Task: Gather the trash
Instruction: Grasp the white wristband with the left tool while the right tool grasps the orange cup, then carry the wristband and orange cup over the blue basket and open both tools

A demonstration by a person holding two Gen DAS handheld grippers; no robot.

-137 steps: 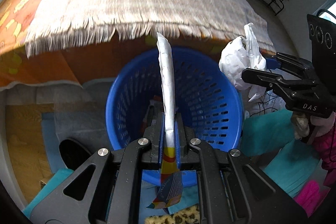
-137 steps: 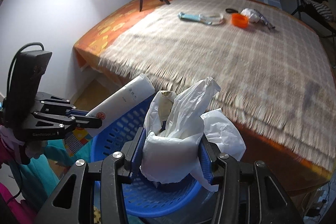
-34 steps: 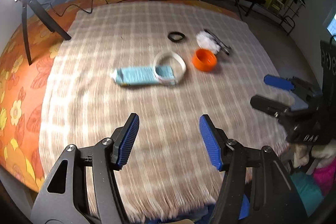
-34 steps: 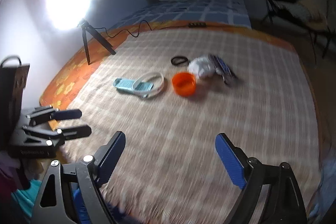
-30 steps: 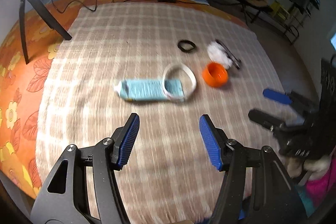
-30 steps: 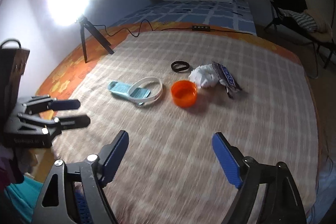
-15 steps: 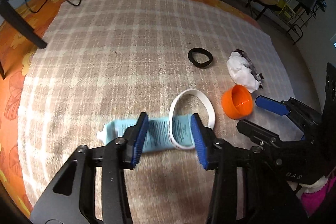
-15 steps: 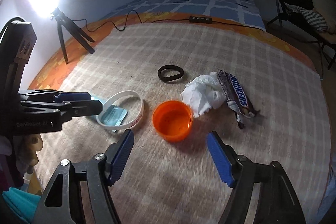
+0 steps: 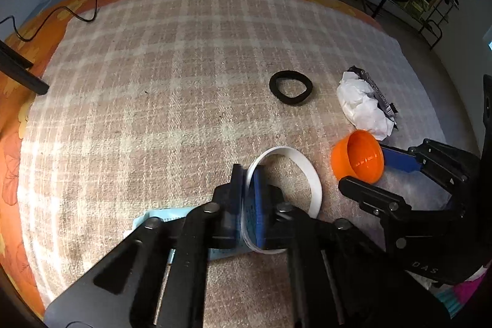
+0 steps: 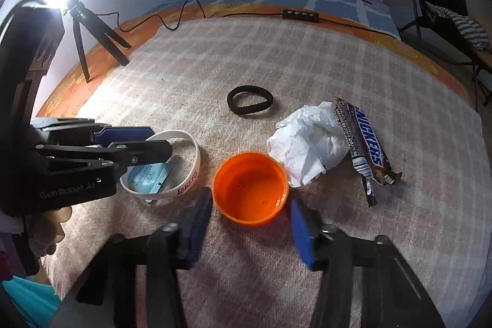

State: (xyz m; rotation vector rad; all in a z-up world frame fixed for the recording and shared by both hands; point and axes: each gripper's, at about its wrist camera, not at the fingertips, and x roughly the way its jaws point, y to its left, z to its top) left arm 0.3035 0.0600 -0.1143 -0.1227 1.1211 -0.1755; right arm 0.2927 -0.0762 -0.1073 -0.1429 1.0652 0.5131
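Beige checked woven blanket (image 9: 172, 76) covers the bed, and the task's things lie scattered on it. The left gripper (image 9: 247, 183) has its jaws pressed together on the white rubber wristband (image 9: 310, 174), pinching the band's near-left side; in the right wrist view the wristband (image 10: 184, 189) shows the word "LAKERS" on its outer face. Under and inside the band lies a flat light-blue packet (image 10: 150, 174), part of it covered by the left gripper (image 10: 147, 140). In the left wrist view the packet (image 9: 160, 217) shows at the lower left of the closed jaws.

The right gripper (image 10: 250, 211) has its jaws spread wide, one blue pad on each side of the round orange plastic cup (image 10: 250, 189), which stands upright and open on the blanket. Whether either pad touches the cup wall cannot be told. In the left wrist view the orange cup (image 9: 358, 156) sits just right of the wristband, with the right gripper (image 9: 378, 174) around it.

Just behind the cup, touching its far right rim, lies a crumpled white tissue (image 10: 307, 143). A brown Snickers wrapper (image 10: 366, 143) lies along the tissue's right side. Farther back, apart from the rest, rests a black elastic hair band (image 10: 249, 103). A black tripod (image 10: 92, 33) stands at the bed's left edge, and a black cable with an inline control box (image 10: 303, 13) runs across the orange sheet beyond the blanket.
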